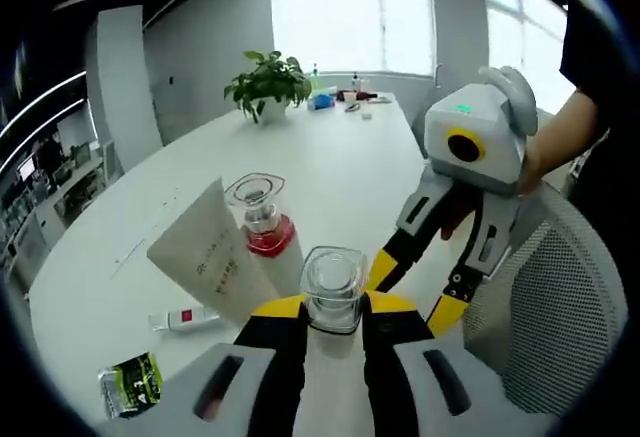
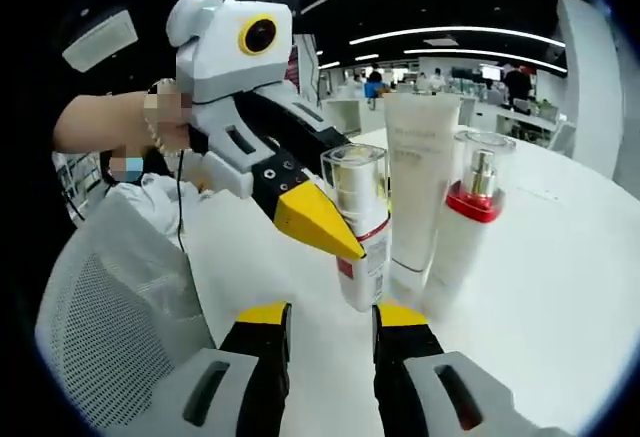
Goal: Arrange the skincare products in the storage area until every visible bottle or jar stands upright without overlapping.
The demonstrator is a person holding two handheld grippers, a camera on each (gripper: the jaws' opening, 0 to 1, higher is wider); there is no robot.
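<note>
The left tool [image 1: 333, 309] pinches a small bottle [image 1: 333, 292] with a clear, square, glassy cap between its yellow-tipped jaws; in the right gripper view the same bottle [image 2: 360, 227] stands upright with a white body and a red label band. The right tool [image 2: 326, 315] is spread, its jaws apart just in front of that bottle. Just beside it stand a tall, smooth white tube [image 2: 420, 182] resting on its flat cap and a white pump bottle [image 2: 468, 217] with a red collar under a clear cap, the three nearly touching. All sit near the rounded edge of the glossy white tabletop [image 1: 340, 172], which has wide bare room beyond them. A grey mesh chair back [image 1: 560, 297] is close by that edge. A flat white tube [image 1: 185, 318] and a green packet [image 1: 132, 384] lie on the tabletop; a leafy potted plant [image 1: 268, 84] stands at the far end.
</note>
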